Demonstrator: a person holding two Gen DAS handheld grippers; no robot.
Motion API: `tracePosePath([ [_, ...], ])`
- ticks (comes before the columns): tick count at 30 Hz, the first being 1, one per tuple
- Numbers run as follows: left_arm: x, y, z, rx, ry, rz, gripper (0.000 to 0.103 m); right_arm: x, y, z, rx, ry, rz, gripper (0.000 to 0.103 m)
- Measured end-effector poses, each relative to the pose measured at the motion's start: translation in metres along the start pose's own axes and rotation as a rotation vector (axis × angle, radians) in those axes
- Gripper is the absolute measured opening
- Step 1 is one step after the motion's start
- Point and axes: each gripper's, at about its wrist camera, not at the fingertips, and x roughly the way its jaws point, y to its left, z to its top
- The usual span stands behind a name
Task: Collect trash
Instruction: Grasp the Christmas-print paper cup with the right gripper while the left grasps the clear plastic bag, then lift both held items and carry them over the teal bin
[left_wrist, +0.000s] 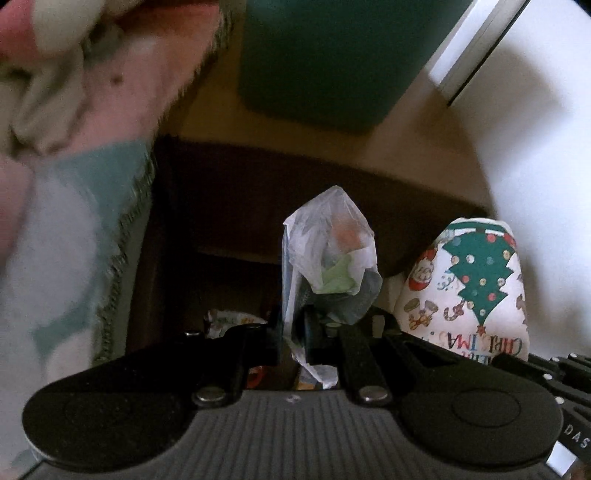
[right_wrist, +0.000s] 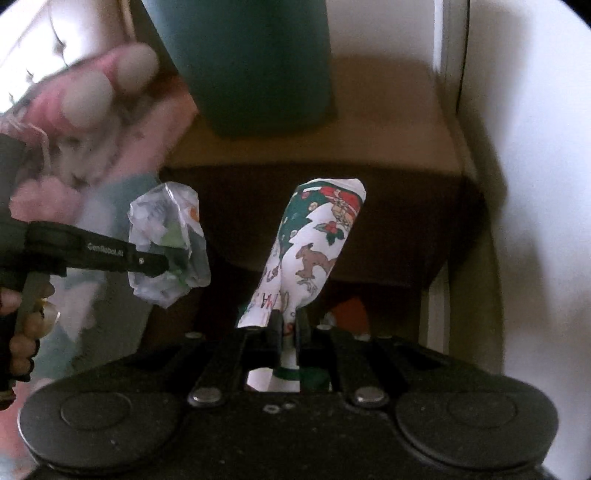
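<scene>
My left gripper (left_wrist: 293, 325) is shut on a crumpled clear plastic wrapper (left_wrist: 328, 254) with green and orange scraps inside; it sticks up between the fingers. My right gripper (right_wrist: 290, 325) is shut on a crumpled piece of Christmas wrapping paper (right_wrist: 314, 243), white with a green tree and reindeer. In the left wrist view that paper (left_wrist: 469, 288) hangs to the right. The right wrist view shows the left gripper (right_wrist: 162, 264) with its plastic wrapper (right_wrist: 168, 243) on the left, held by a hand (right_wrist: 22, 332). Both are held high over a dark brown open box (right_wrist: 388, 236).
A teal bin (left_wrist: 325, 59) stands on the beige floor beyond the brown box, next to a white wall and door frame (right_wrist: 454, 110). Pink and teal fleece fabric (left_wrist: 74, 184) with pompoms fills the left side. More scraps (left_wrist: 229, 319) lie inside the box below.
</scene>
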Motion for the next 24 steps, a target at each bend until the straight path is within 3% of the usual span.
tracePosePath([
  [9, -0.095, -0.030, 0.041, 0.020, -0.090, -0.044, 0.010, -0.095, 0.028, 0.060, -0.059, -0.129, 0.013, 0.005],
  [17, -0.154, -0.043, 0.073, 0.034, -0.178, -0.047, 0.010, -0.144, 0.042, 0.107, -0.115, -0.239, 0.032, 0.005],
  [24, -0.191, -0.046, 0.116, 0.043, -0.270, -0.039, 0.010, -0.176, 0.048, 0.160, -0.172, -0.343, -0.001, 0.005],
])
